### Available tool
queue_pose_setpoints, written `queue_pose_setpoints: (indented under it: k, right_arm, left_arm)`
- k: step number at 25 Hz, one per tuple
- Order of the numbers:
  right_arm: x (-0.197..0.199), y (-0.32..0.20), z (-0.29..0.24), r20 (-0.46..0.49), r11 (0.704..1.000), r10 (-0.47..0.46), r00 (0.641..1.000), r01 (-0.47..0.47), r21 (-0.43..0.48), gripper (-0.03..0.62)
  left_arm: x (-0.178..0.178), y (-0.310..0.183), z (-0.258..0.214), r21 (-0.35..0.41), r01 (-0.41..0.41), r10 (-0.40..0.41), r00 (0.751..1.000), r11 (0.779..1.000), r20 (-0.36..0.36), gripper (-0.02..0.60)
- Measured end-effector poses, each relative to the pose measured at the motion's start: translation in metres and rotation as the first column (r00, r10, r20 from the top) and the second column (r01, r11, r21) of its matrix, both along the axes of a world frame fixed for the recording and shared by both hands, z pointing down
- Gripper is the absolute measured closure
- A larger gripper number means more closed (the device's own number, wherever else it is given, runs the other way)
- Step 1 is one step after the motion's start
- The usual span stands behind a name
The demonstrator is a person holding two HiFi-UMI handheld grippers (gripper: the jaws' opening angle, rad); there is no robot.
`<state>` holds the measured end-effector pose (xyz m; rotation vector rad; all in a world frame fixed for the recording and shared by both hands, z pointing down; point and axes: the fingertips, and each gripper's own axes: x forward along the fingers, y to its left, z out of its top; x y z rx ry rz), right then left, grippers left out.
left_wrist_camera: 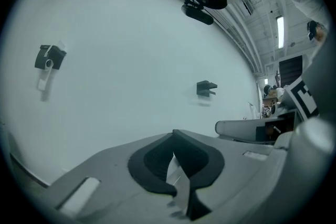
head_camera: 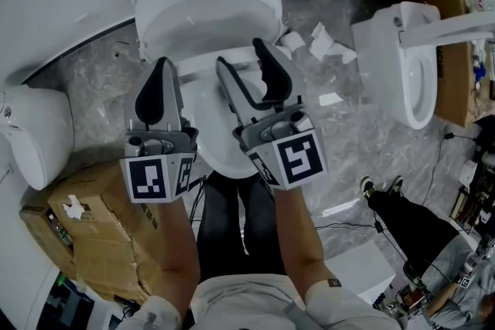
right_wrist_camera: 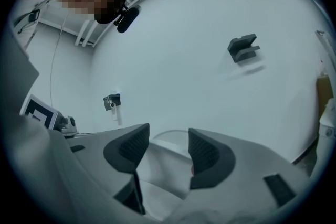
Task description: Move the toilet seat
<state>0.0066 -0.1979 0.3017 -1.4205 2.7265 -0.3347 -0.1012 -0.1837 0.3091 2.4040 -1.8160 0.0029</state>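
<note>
The toilet seat (head_camera: 203, 62) is in the upper middle of the head view. It looks lifted off the bowl (head_camera: 224, 147), with the big lid (head_camera: 209, 4) standing up behind it.

The right gripper (head_camera: 242, 54) has its two jaws part way apart, and the white edge of the seat (right_wrist_camera: 163, 152) fills the gap between them. The pads look pressed on that edge, one on each side. The left gripper (head_camera: 162, 66) is at the left of the seat with its jaws squeezed together on nothing.

I think the step now is swinging the seat on its hinge.

- Hold the seat edge deep in the right jaws, not just at the tips, so it does not slip out.
- Move the hand in a curve, the way the seat wants to turn. Do not pull it straight.
- Go slow near the end, so the seat does not bang on the lid or the bowl.
- The closed left gripper (left_wrist_camera: 176, 160) can rest on the seat rim to steady it.
</note>
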Motion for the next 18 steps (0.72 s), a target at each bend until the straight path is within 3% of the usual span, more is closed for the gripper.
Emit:
queue_pose_setpoints:
  k: [9, 14, 18]
  right_arm:
    - [-0.006, -0.017, 0.000, -0.014, 1.000, -0.017, 1.000, 0.017, 0.026, 0.375]
    - [-0.012, -0.024, 0.004, -0.083, 0.997, -0.048, 0.995, 0.052, 0.059, 0.395]
    - [-0.014, -0.027, 0.014, -0.137, 0.997, -0.074, 0.988, 0.077, 0.011, 0.402]
  left_arm:
    - [-0.004, -0.019, 0.001, 0.017, 0.004, -0.004, 1.000, 1.000, 0.009, 0.589]
    - [-0.007, -0.029, 0.003, 0.022, 0.004, -0.004, 1.000, 1.000, 0.030, 0.589]
    - [-0.008, -0.037, 0.004, 0.020, 0.004, -0.005, 0.999, 1.000, 0.032, 0.589]
